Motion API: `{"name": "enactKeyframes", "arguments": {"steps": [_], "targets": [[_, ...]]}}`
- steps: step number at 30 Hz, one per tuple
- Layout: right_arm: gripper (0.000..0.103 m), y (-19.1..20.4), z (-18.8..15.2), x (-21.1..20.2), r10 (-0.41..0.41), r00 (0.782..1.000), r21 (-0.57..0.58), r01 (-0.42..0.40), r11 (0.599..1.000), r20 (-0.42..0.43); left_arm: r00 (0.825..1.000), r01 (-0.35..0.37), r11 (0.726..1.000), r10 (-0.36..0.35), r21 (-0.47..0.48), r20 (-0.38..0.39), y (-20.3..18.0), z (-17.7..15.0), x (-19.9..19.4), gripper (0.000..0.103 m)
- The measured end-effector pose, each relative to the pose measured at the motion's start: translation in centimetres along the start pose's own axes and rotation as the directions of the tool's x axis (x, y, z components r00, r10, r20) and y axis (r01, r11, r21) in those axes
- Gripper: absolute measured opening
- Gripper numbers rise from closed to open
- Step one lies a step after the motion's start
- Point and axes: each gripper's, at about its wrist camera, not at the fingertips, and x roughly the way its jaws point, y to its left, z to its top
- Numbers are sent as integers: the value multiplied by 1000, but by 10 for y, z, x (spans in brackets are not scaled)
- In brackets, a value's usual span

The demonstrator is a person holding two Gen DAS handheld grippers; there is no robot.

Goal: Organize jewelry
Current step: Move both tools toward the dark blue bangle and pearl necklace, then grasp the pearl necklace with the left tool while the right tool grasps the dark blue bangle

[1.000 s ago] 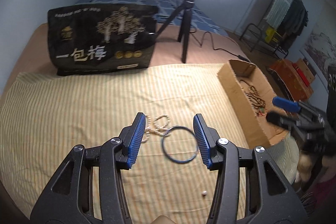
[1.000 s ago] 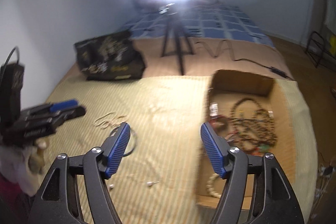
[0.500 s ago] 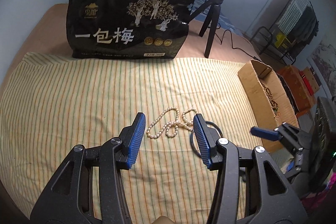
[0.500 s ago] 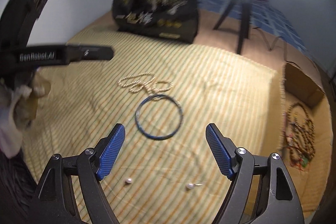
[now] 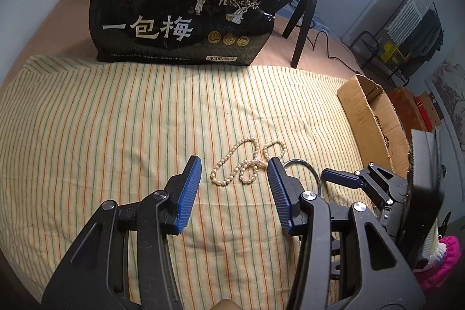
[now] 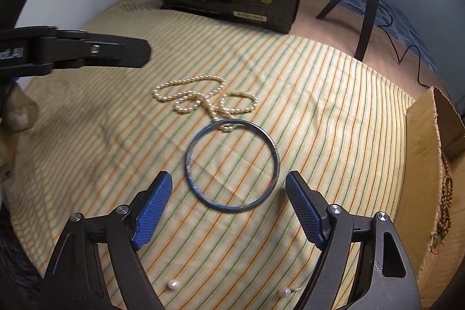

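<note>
A pearl necklace lies coiled on the striped cloth, just ahead of my open, empty left gripper; it also shows in the right wrist view. A blue bangle lies flat beside it, its far rim over one end of the necklace, partly hidden in the left wrist view. My right gripper is open and empty, its jaws either side of the bangle's near edge, above the cloth. Two loose pearl earrings lie under it.
A cardboard box holding wooden bead strands stands at the right; it also shows in the left wrist view. A black snack bag and a ring light tripod stand at the back. The left gripper reaches in from the left.
Both grippers swung left and lowered toward the cloth. The left one now faces the pearl necklace. The right one turned from the box to over the blue bangle.
</note>
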Motion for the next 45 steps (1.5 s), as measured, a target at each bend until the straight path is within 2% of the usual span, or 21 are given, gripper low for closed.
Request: {"name": "enactKeyframes", "arguments": {"steps": [12,25,29,31,32,36,39,41,45], "targets": [[80,-4,9,13,-11,1000,-2,11,1000,3,999,25,999,-27,-37,-45,4,3,23,48],[80,-24,11,14,-65,998,45,66,997,-23,992,69,990,-82,-124,-98,-1,10,55,48],[79,-29,9,13,-63,998,55,65,996,-28,991,58,992,-71,-110,-110,-15,11,66,49],[78,-31,8,12,-63,997,58,65,996,-34,993,47,995,-57,-93,-108,-23,11,69,59],[78,-32,8,12,-65,997,63,68,996,-36,993,37,996,-45,-81,-105,-26,12,70,61],[78,-39,6,11,-67,997,76,70,995,-42,993,-69,998,68,-5,-92,-44,10,73,61],[78,-44,4,10,-63,997,85,67,994,-44,990,-121,993,121,7,-74,-44,11,71,61],[78,-47,3,10,-59,997,91,63,994,-45,987,-138,990,137,-6,-81,-39,12,71,61],[78,-53,6,14,-60,997,95,65,993,-52,987,-120,992,114,-47,-116,-27,10,76,62]]}}
